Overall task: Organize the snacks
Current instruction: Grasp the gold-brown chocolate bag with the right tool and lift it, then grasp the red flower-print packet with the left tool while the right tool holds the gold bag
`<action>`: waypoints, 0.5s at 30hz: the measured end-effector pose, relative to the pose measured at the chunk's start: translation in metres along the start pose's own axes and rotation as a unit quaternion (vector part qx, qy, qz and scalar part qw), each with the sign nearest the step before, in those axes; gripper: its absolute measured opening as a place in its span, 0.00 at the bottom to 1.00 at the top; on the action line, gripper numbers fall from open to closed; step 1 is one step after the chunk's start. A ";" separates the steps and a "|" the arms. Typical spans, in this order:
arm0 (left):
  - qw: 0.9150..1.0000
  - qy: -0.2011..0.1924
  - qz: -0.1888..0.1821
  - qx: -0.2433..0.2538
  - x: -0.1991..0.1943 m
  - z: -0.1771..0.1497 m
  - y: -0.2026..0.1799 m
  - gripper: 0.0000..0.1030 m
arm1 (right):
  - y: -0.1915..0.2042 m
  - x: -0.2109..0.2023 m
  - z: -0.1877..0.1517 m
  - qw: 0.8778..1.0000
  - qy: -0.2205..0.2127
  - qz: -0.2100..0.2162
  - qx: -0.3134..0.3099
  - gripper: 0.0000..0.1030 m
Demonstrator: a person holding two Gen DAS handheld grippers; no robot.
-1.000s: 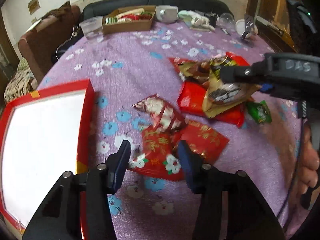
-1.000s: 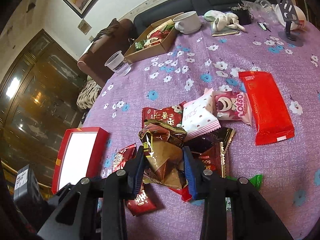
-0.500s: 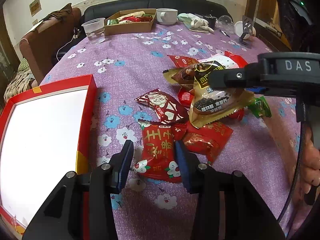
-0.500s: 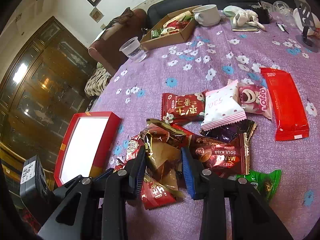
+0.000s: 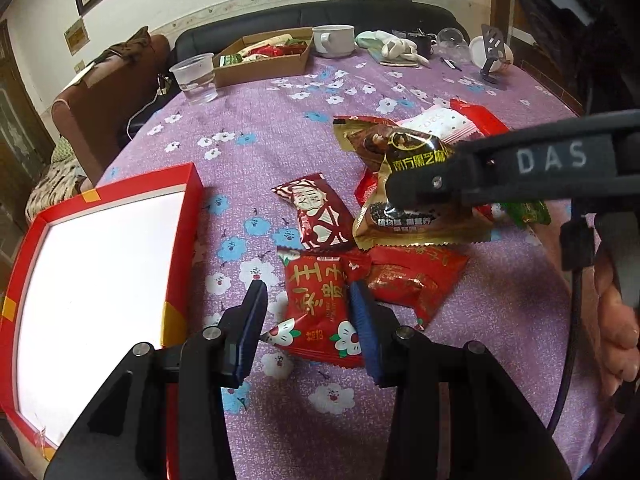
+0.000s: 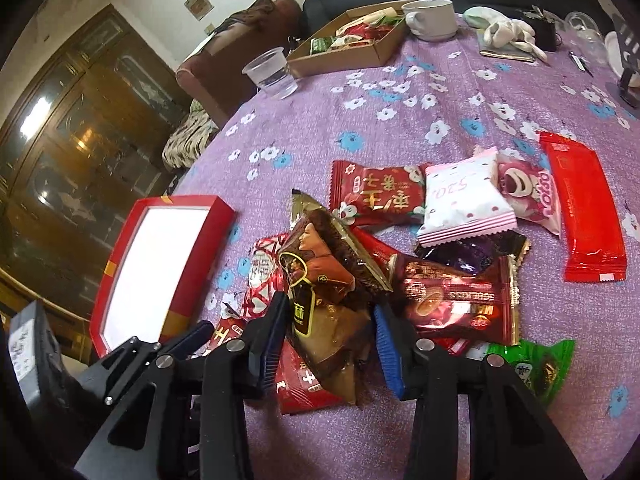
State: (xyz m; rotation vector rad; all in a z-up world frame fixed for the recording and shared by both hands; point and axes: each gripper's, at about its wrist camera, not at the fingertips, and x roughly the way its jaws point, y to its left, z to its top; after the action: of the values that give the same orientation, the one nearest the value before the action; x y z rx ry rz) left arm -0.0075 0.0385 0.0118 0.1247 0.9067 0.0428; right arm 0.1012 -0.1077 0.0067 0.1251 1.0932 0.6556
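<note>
Crinkly, light and slippery, the brown-gold sesame packet sits pinched mid-body in the right tool, right of the red box; left tool gapes.

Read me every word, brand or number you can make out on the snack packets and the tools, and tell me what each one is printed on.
"DAS": on the arm of the right tongs, left wrist view.
"520.": upside down on the white and pink packet.
"SOULKISS": upside down on the dark red packet.
"LOTSO": partly readable on the pink bear packet.
Chinese characters on the red packet between the left tongs and on the brown and gold packet: too distorted to quote.
</note>
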 end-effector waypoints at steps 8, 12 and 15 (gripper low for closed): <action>1.000 -0.020 0.020 0.002 -0.013 0.002 0.004 0.33 | 0.000 -0.001 0.000 0.999 -0.002 0.039 0.004 0.33; 0.999 -0.032 0.030 0.004 -0.021 0.003 0.006 0.24 | 0.001 -0.008 0.001 0.998 -0.014 0.063 0.009 0.31; 0.999 -0.037 0.034 0.009 -0.024 0.004 0.006 0.16 | -0.001 -0.011 0.002 0.997 -0.019 0.070 0.018 0.31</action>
State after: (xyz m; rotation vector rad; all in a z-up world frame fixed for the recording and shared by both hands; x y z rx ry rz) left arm -0.0191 0.0423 0.0335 0.1718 0.8299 0.0923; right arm 0.1005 -0.1144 0.0158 0.2452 1.0664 0.7569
